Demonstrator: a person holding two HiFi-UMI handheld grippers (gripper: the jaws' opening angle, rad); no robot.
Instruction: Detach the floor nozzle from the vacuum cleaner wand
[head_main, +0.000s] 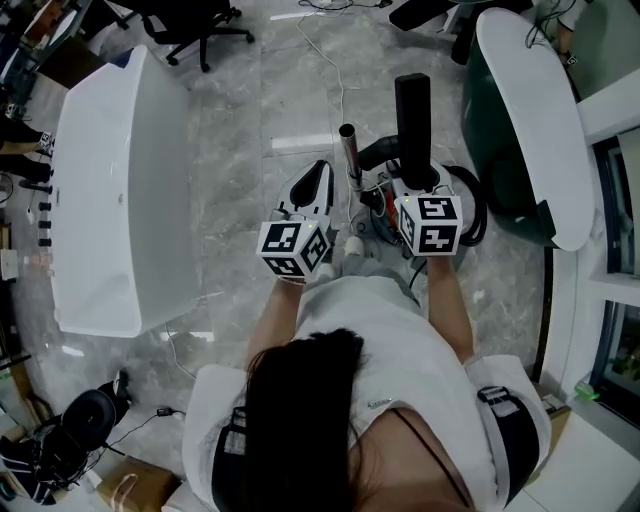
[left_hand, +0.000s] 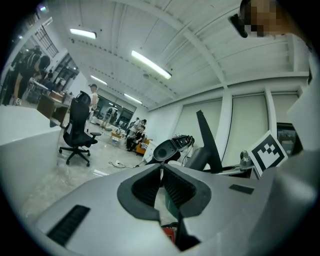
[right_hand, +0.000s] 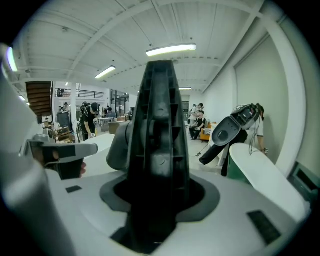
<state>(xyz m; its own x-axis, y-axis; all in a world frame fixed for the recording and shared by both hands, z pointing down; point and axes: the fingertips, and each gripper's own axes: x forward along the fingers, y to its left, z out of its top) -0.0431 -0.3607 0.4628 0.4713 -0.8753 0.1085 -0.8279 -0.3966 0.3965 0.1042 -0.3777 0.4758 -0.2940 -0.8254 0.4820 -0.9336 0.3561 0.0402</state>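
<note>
Floor nozzle (right_hand: 159, 120), in right hand-held gripper (right_hand: 158, 194)

Under you the floor (head_main: 230, 130) is grey and marbled, glossy enough to throw back the lights. On your left stands a long white table (head_main: 100, 200); past its far end is a black office chair (head_main: 195, 30) on castors. On your right a curved white tabletop (head_main: 530, 110) sits on a dark green base (head_main: 500, 170), and beyond it a window (head_main: 615, 215) runs in a white frame. Above you the ceiling (left_hand: 210, 45) is white and beamed, with strip lights (left_hand: 150, 64) lit. Far back there is a dark staircase (right_hand: 39, 97). A cardboard box (head_main: 135, 485) lies behind you, to your left.
</note>
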